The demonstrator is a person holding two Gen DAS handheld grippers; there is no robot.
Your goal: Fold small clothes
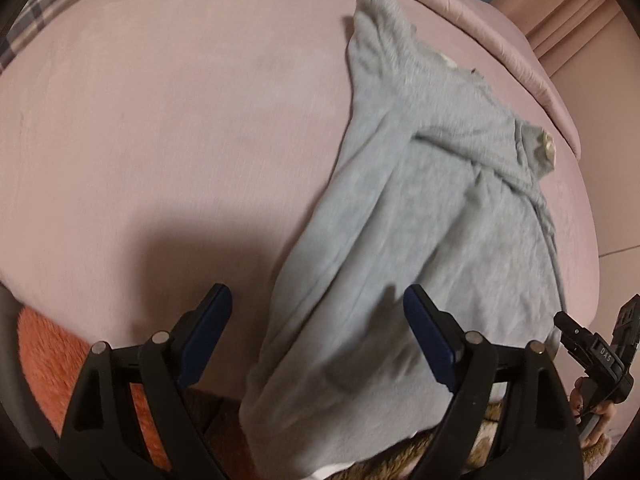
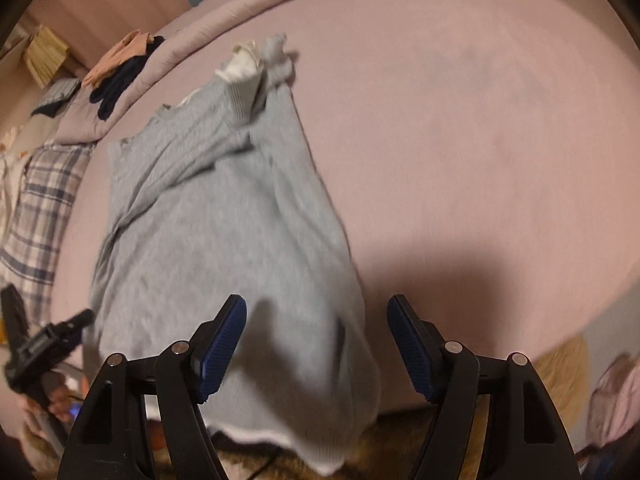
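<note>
Sweater (image 1: pixel 420 216) lies on the bed (image 1: pixel 160 120) with sleeves folded across, lengthwise folds left, while left gripper (image 1: pixel 318 316) and right gripper (image 2: pixel 316 328) hover, fingers spread, empty.

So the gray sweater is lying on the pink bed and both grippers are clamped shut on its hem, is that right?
Not quite. The gray sweater does lie on the pink bed, but both grippers are open and hold nothing. The left wrist view shows the left gripper with its jaws spread, and the right wrist view shows the same for the right gripper.
</note>
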